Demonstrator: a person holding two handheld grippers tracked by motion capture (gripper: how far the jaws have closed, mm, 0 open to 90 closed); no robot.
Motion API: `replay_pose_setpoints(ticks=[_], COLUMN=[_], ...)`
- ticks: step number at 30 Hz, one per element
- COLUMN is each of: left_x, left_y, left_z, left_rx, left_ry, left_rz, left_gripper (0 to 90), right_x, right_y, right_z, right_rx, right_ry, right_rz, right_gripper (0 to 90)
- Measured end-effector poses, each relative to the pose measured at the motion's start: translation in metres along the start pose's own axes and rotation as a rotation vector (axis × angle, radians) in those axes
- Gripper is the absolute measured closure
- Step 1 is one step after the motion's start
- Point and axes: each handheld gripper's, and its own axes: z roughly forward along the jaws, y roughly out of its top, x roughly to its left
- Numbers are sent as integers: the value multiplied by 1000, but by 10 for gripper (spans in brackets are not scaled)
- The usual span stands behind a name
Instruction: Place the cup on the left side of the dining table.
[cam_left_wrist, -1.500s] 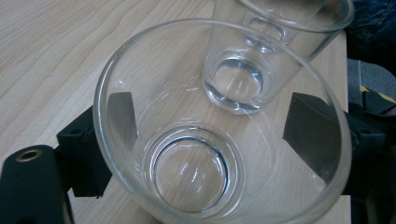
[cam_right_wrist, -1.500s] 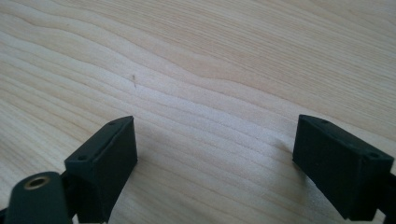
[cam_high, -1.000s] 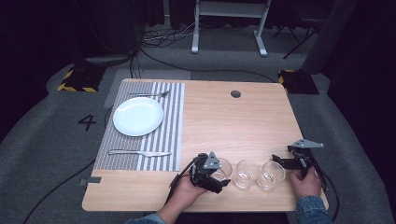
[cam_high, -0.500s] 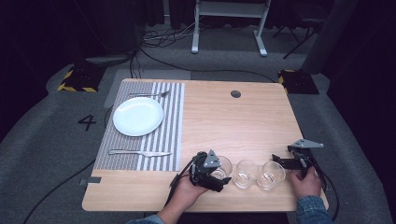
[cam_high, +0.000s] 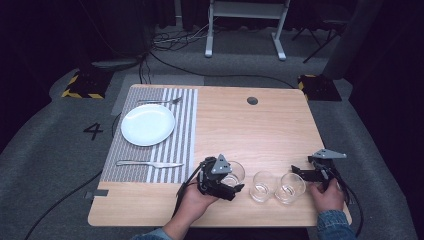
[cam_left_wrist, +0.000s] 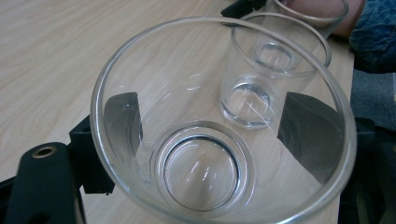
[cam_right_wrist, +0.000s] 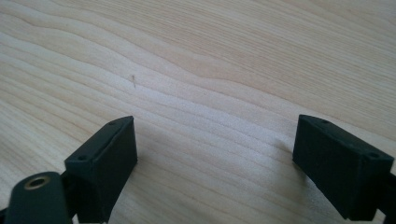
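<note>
Overhead, high view: left tool (cam_high: 224, 182) brackets the nearest glass tumbler (cam_high: 233, 172); two more tumblers stand between it and the right tool (cam_high: 299, 172). Nothing moved since earlier frames.

Left gripper view: jaws flank the tumbler (cam_left_wrist: 205, 140), contact unclear. Risk: slick glass slips, knocks the second tumbler (cam_left_wrist: 261, 88) just beyond.

Right gripper view: jaws wide, bare tabletop (cam_right_wrist: 210, 60).

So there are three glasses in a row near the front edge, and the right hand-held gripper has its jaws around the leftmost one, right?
Not quite: the left hand-held gripper has its jaws around the leftmost glass, as the left gripper view shows. The right hand-held gripper is open over bare table. Three glasses is correct.
</note>
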Motion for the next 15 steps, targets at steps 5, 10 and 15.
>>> replay_pose_setpoints(ticks=[5, 10, 15], left_x=[11, 22, 28], left_y=[1, 4, 7], left_z=[-9, -21, -33], left_rx=[-23, -47, -74], left_ry=[4, 36, 66], left_rz=[-33, -55, -61], left_gripper=[192, 192, 192], right_x=[-1, -1, -1], right_y=[0, 0, 0], right_z=[0, 0, 0], right_rx=[0, 0, 0], right_ry=[-3, -3, -3], right_rz=[2, 3, 3], right_gripper=[137, 137, 137])
